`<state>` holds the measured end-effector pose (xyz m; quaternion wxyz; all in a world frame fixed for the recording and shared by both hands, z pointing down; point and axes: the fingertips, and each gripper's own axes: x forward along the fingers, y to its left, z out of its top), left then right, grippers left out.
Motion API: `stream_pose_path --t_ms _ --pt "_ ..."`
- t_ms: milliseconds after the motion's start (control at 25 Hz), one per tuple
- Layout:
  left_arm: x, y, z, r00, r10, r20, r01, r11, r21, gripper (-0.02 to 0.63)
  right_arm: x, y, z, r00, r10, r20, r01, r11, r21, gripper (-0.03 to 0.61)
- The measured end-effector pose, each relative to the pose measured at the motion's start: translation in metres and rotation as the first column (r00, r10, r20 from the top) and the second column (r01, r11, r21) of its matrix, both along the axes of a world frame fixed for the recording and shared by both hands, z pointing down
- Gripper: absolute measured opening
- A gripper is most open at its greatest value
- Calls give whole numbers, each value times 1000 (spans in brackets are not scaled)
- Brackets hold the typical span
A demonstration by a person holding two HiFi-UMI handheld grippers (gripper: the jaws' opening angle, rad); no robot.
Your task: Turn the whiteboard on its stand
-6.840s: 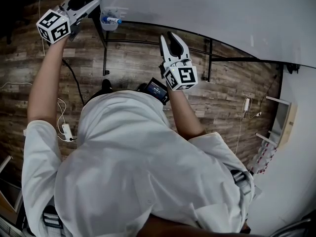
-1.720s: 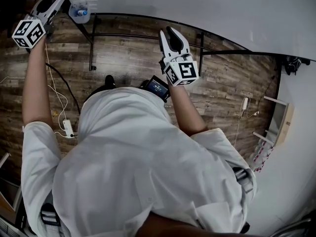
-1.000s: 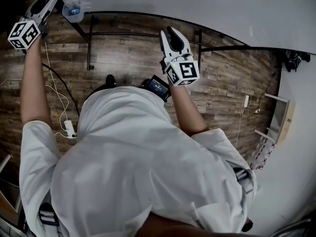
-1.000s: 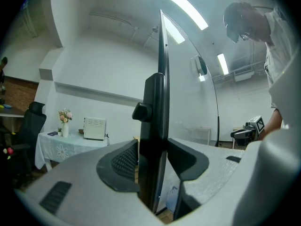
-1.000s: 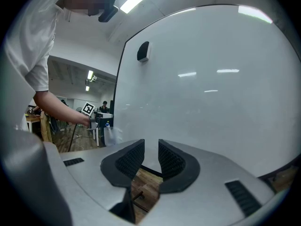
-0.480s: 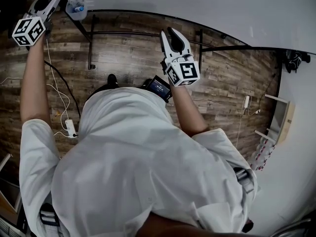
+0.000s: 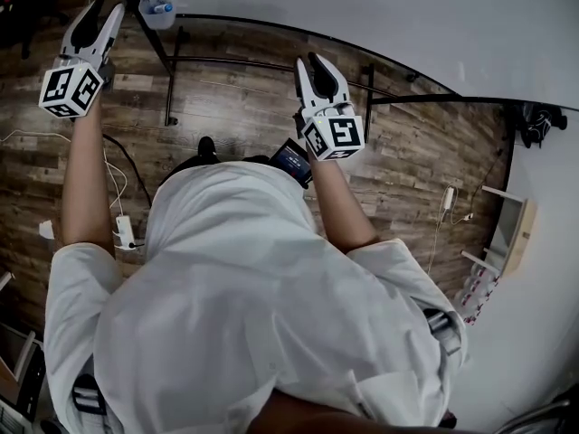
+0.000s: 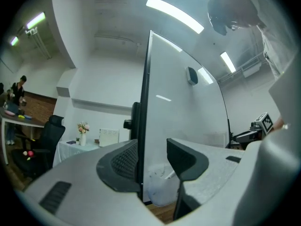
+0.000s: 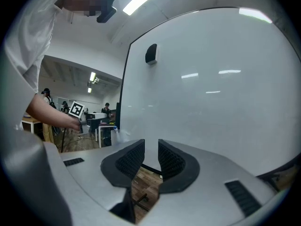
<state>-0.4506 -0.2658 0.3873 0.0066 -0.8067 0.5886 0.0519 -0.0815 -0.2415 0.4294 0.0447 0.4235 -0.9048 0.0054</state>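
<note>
The whiteboard (image 7: 380, 16) fills the top of the head view on its black stand (image 7: 172, 80). My left gripper (image 7: 105, 9) is open just short of the board's left end. In the left gripper view the board's black edge (image 8: 143, 102) runs upright ahead of the gap between the jaws (image 8: 153, 147), and neither pad touches it. A clear marker cup (image 7: 158, 9) hangs at that end. My right gripper (image 7: 308, 61) faces the board's face (image 9: 211, 88) near its lower edge. Its jaws (image 9: 150, 145) stand a narrow gap apart with nothing between them.
Wooden floor lies under the stand, with cables and a power strip (image 7: 122, 233) at the left. A small screen (image 7: 291, 161) hangs at the person's chest. A shelf (image 7: 507, 233) stands at the right wall. An office chair (image 8: 51, 131) and a table with flowers (image 8: 83, 128) stand beyond the board's end.
My left gripper has moved right and toward the person in the head view. The board's left end with the marker cup has shifted right. The right gripper has barely moved.
</note>
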Motion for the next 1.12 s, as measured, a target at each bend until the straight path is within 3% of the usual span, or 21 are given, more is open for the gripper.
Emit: stream_pose_path --t_ms 240,560,680,800,1120 --pt "82 54 15 999 22 49 -22 1000 -7 182 9 18 -2 1000 7 3 -7 1000 19 70" --pt "194 128 52 992 116 -58 -122 987 -105 150 70 79 -13 999 30 -16 -29 998 57 24" --pt "231 161 57 987 152 -46 -156 982 -103 82 103 118 -10 998 39 -47 -36 997 68 11" --pt "259 192 58 985 167 -51 -172 980 -101 18 140 157 -8 996 73 -48 -70 996 63 -2" --pt "312 278 48 979 201 -17 -202 974 -100 14 192 249 6 992 124 0 -124 992 25 -2"
